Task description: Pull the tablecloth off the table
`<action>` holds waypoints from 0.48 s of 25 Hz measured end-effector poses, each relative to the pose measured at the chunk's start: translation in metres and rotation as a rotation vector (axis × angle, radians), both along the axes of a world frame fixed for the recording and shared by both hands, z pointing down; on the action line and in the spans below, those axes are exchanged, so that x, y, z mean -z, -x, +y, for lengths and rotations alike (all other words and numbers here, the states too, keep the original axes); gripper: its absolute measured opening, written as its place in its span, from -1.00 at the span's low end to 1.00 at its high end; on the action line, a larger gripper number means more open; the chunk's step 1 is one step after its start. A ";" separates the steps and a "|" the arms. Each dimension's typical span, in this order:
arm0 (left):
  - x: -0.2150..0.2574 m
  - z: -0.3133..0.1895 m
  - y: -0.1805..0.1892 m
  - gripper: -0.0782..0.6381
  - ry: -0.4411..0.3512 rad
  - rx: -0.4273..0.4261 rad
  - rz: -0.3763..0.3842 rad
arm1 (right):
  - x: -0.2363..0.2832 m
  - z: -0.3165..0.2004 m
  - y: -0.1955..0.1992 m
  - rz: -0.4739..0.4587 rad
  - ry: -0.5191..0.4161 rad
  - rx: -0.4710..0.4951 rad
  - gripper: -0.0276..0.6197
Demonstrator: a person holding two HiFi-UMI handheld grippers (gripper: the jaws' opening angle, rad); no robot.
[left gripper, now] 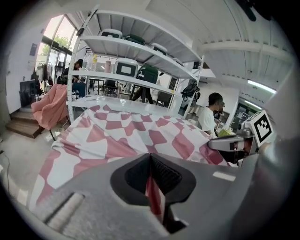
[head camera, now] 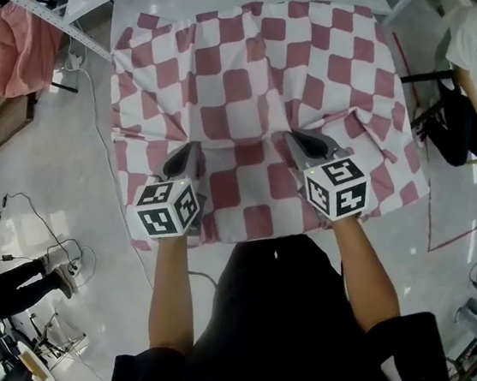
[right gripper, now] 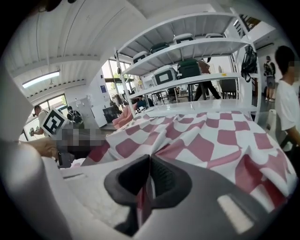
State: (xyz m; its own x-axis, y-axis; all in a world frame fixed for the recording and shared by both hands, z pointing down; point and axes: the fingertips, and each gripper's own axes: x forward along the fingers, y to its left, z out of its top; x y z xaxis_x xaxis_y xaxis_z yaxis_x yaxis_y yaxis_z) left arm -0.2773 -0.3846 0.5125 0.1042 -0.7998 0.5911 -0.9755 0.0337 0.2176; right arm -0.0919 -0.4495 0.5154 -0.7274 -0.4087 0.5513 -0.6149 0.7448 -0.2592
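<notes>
A pink-and-white checked tablecloth (head camera: 261,76) covers the white table (head camera: 171,3) and bunches into folds at its near edge. My left gripper (head camera: 191,150) is shut on a pinch of that near edge, left of centre. My right gripper (head camera: 288,137) is shut on another fold further right, and the cloth puckers toward it. In the left gripper view the jaws (left gripper: 150,158) meet with a strip of the tablecloth (left gripper: 153,199) caught between them. The right gripper view shows the same: closed jaws (right gripper: 149,158) with tablecloth (right gripper: 142,202) trapped in them.
A person in a white shirt (head camera: 474,46) stands by a dark chair (head camera: 449,125) at the table's right. A pink garment (head camera: 22,45) hangs at the left. Cables (head camera: 52,231) run over the floor. White shelving (left gripper: 136,47) stands beyond the table.
</notes>
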 end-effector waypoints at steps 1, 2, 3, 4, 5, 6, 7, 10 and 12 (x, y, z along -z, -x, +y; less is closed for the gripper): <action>0.005 0.005 -0.002 -0.76 -0.018 -0.005 0.011 | 0.005 0.006 -0.001 -0.019 -0.001 -0.001 -0.89; 0.010 0.010 -0.005 -0.76 -0.035 -0.011 0.023 | 0.009 0.013 -0.002 -0.036 -0.001 -0.002 -0.89; 0.014 0.015 -0.009 -0.76 -0.051 -0.019 0.036 | 0.013 0.019 -0.003 -0.051 0.000 -0.003 -0.88; 0.020 0.020 -0.012 -0.76 -0.067 -0.025 0.048 | 0.016 0.025 -0.005 -0.068 0.002 -0.006 -0.88; 0.025 0.026 -0.015 -0.76 -0.083 -0.030 0.060 | 0.020 0.030 -0.007 -0.087 0.005 -0.009 -0.89; 0.031 0.031 -0.019 -0.76 -0.101 -0.033 0.071 | 0.023 0.036 -0.010 -0.107 0.008 -0.012 -0.89; 0.038 0.037 -0.023 -0.76 -0.120 -0.033 0.080 | 0.028 0.041 -0.013 -0.130 0.011 -0.012 -0.89; 0.059 0.059 -0.033 -0.76 -0.175 -0.029 0.104 | 0.042 0.060 -0.025 -0.207 0.016 -0.006 -0.89; 0.072 0.077 -0.038 -0.76 -0.206 -0.015 0.114 | 0.053 0.075 -0.034 -0.252 0.011 0.001 -0.89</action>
